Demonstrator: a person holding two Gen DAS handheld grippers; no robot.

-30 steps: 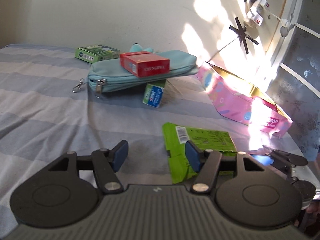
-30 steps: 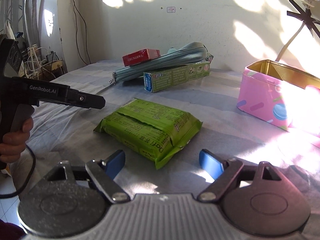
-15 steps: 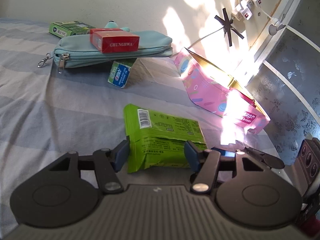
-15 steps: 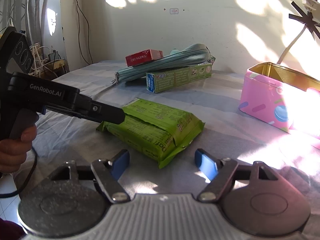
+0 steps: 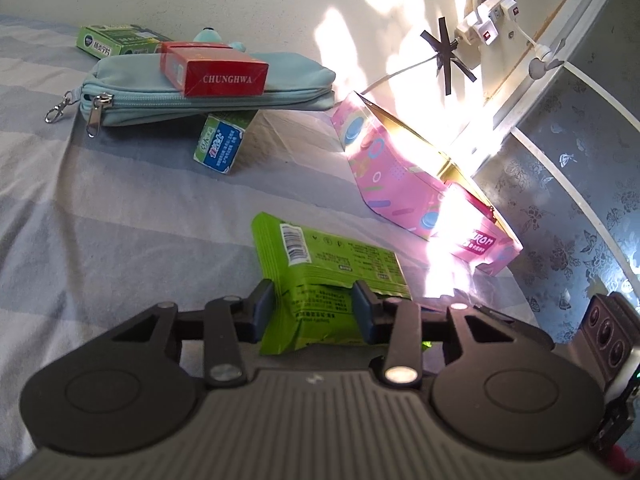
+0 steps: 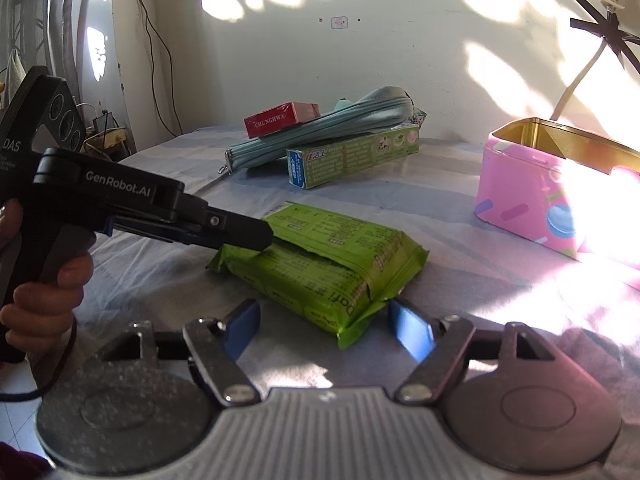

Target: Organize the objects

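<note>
Packet [image 5: 320,280] is straddled across its width by the left gripper [image 5: 314,306], jaws pressed against both edges, while the right gripper [image 6: 328,326] is held spread just short.

On the striped grey-blue bedsheet [image 5: 120,208], the flat green foil snack packet [image 5: 320,280] lies nearest, its near end between the left gripper's [image 5: 314,312] fingers. Behind it, the long teal zip pouch [image 5: 208,88] rests on the green toothpaste carton [image 6: 352,156], with the red cigarette box [image 5: 216,68] on top. A small green box [image 5: 112,40] sits behind the pouch, apparently against the wall. The open pink tin [image 6: 560,196] stands right of the packet.
</note>
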